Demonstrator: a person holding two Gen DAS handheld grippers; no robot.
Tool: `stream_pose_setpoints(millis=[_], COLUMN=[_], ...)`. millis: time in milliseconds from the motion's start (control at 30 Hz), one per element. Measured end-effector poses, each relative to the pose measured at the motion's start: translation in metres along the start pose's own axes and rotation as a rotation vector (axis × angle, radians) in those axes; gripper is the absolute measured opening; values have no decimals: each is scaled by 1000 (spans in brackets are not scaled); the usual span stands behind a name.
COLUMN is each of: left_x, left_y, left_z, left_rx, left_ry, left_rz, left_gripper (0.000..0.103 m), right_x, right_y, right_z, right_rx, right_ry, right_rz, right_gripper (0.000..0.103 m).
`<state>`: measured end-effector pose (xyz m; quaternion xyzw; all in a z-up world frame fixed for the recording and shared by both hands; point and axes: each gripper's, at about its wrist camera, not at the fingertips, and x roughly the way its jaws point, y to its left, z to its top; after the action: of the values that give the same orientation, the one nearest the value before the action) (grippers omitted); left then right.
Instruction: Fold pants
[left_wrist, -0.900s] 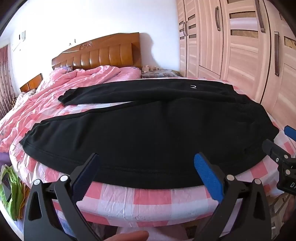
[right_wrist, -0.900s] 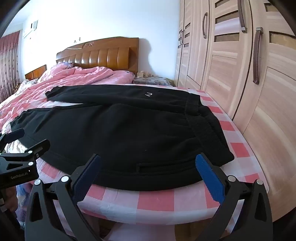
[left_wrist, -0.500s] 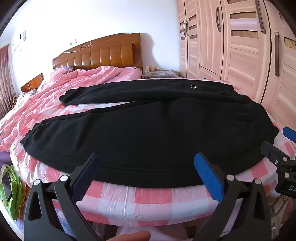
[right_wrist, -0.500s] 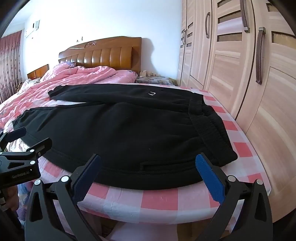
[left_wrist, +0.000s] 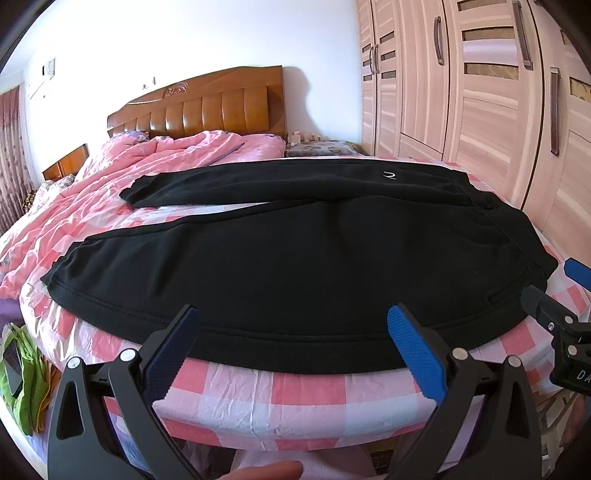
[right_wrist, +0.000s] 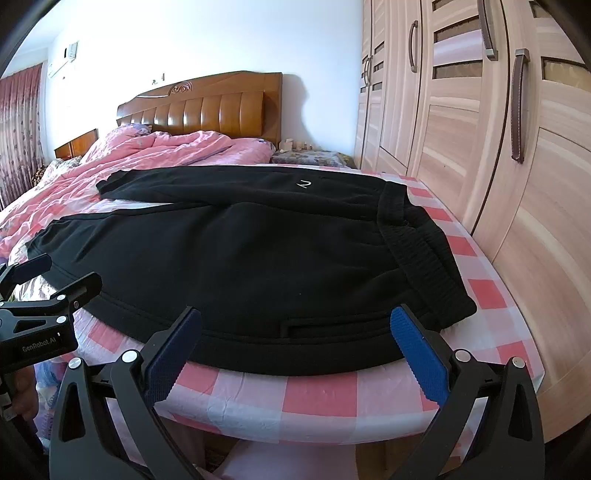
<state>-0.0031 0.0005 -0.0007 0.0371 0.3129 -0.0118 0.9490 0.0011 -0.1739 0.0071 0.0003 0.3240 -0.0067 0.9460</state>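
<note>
Black pants lie spread flat across the foot of the bed, waistband to the right, both legs running left; a small white logo sits on the far leg. My left gripper is open and empty, held just off the near hem of the pants. My right gripper is open and empty, near the hip edge and pocket slit. The right gripper also shows at the right edge of the left wrist view, and the left gripper shows at the left of the right wrist view.
The bed has a pink and white checked sheet and a crumpled pink duvet toward the wooden headboard. A light wooden wardrobe stands close on the right. A green bag lies low left by the bed.
Both grippers have drifted slightly; the view has risen a little over the pants. The pants have not moved and both grippers stay open.
</note>
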Motion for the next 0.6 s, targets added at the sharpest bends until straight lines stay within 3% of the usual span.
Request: stream_pose_setpoints(millis=[600], left_x=[0], left_y=[1], left_z=[1], left_rx=[-2], left_ry=[0], left_rz=[0], left_gripper=[102], right_x=[-1], right_y=[4], right_z=[-4], right_rx=[6], right_ry=[3], right_rz=[2], right_gripper=[99])
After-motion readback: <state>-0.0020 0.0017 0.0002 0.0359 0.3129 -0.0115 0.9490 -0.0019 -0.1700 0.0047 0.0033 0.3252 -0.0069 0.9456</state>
